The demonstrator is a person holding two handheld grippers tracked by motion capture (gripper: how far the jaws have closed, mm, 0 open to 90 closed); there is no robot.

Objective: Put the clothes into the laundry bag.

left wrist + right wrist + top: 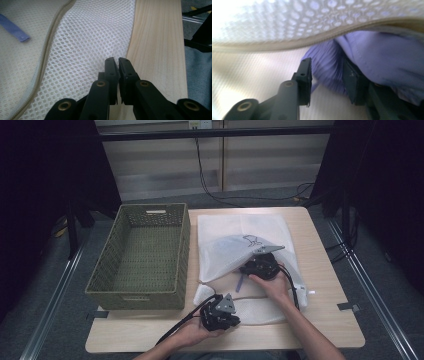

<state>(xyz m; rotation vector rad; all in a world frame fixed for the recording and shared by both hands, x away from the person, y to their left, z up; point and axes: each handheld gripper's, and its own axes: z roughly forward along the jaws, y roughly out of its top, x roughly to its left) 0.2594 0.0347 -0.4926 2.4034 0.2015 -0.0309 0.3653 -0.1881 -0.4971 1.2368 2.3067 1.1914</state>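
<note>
A white mesh laundry bag (225, 250) lies on the wooden table (325, 270), its zipped mouth turned toward the person. My left gripper (234, 319) is at the bag's near edge; in the left gripper view its jaws (117, 61) are shut on the mesh rim (87, 37), beside the beige zipper (47, 50). My right gripper (251, 265) reaches under the lifted flap. In the right gripper view its jaws (327, 72) stand open with a purple cloth (382, 57) bunched between them, beneath the zipper edge (312, 37). A purple strip (239, 283) trails out of the bag.
A green woven basket (186, 250) stands left of the bag, nothing showing inside it. Bare table runs along the front edge (300, 335) and to the right. Black cables (175, 327) trail from both grippers toward the person. Dark stands and floor cables surround the table.
</note>
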